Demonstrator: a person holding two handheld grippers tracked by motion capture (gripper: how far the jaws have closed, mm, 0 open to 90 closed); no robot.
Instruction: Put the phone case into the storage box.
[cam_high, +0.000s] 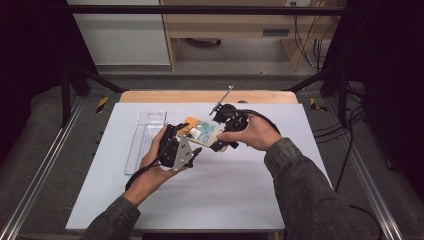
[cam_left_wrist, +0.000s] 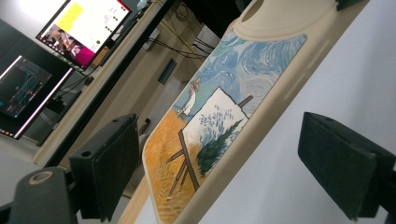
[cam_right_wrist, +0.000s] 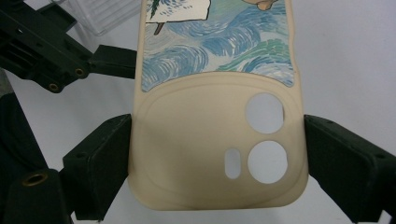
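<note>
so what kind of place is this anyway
Probably a lab or recording workspace: a white table framed by metal rails, lit computer screens on a desk, and loose cables by wooden furniture behind.

- The near half of the table (cam_high: 210, 195) lies bare in the lower middle of the high view (forearms cross its lower corners).
- A clear tray (cam_high: 145, 140) blocks left of centre.
- The phone case (cam_high: 205, 134) and both grippers crowd the centre.

Cream phone case (cam_right_wrist: 187, 140) with blue swirls, orange field, painted easel — black tongs, pale grey table (cam_high: 225, 190).
</note>
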